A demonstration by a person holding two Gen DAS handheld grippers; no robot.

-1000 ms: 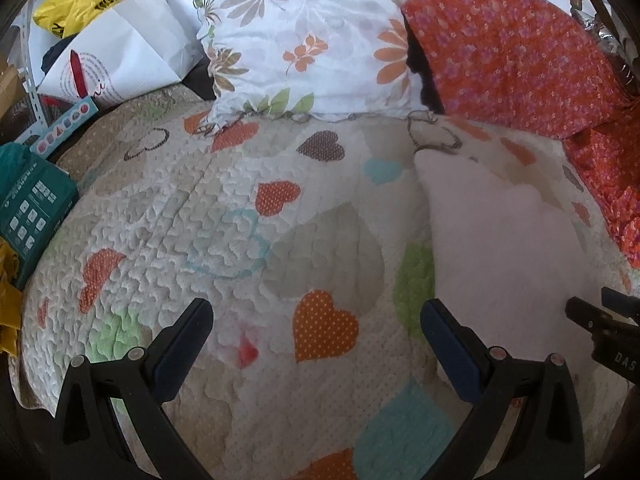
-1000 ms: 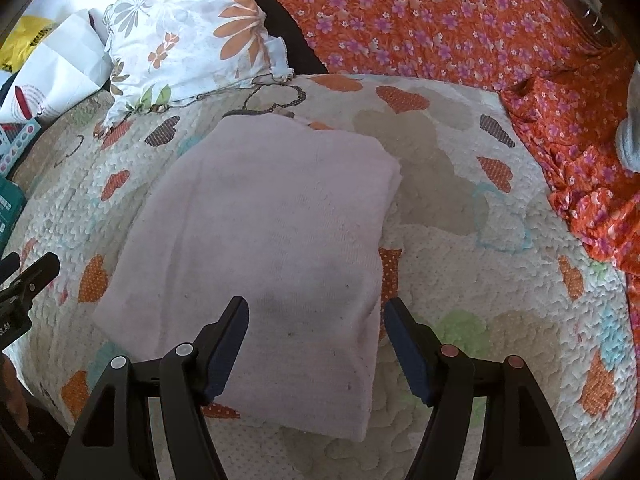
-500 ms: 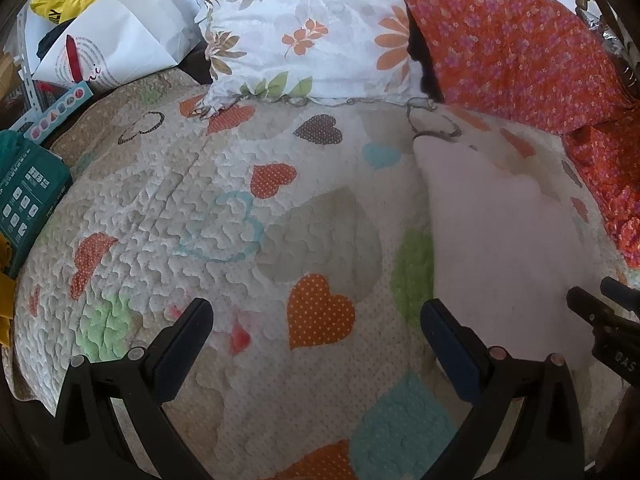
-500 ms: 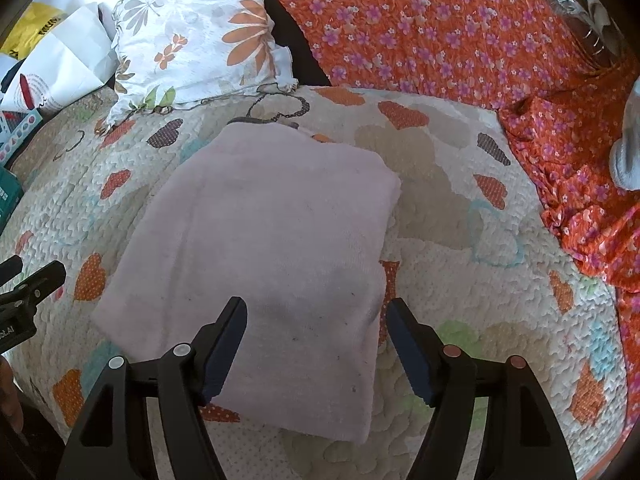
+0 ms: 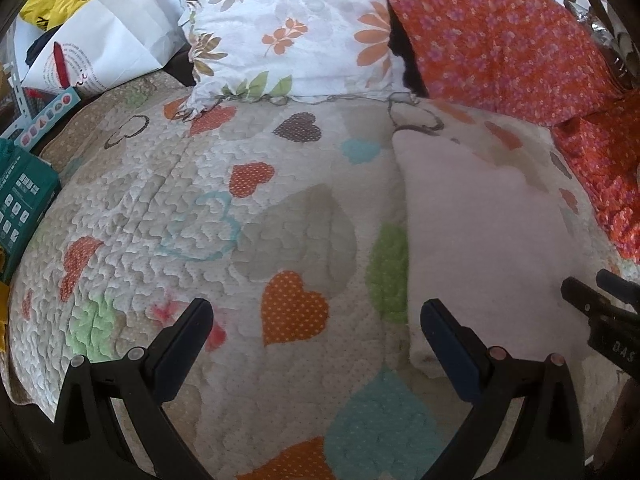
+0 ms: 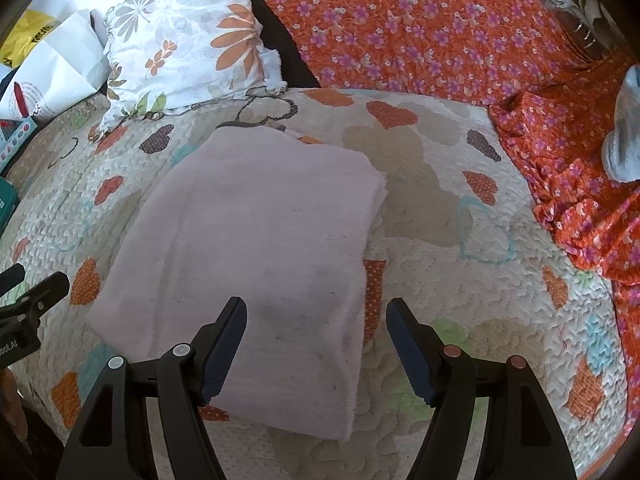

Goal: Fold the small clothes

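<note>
Right wrist view: the pale pink folded garment (image 6: 260, 248) lies flat on the heart-patterned quilted bedspread (image 6: 460, 280), its near edge close to the quilt's front edge and its far edge short of the white floral pillow (image 6: 188, 44) at the back. The right gripper (image 6: 316, 344) hangs over the garment's near right corner with its jaws spread apart, nothing between the pads. An orange flowered cloth (image 6: 420, 28) covers the back right corner and runs down the right edge. At the left edge of this view the tips of the other tool show.

In the left wrist view the left gripper (image 5: 316, 340) stands wide apart over bare quilt, just left of the garment's left edge. A white paper bag (image 5: 100, 48) sits at the back left corner
</note>
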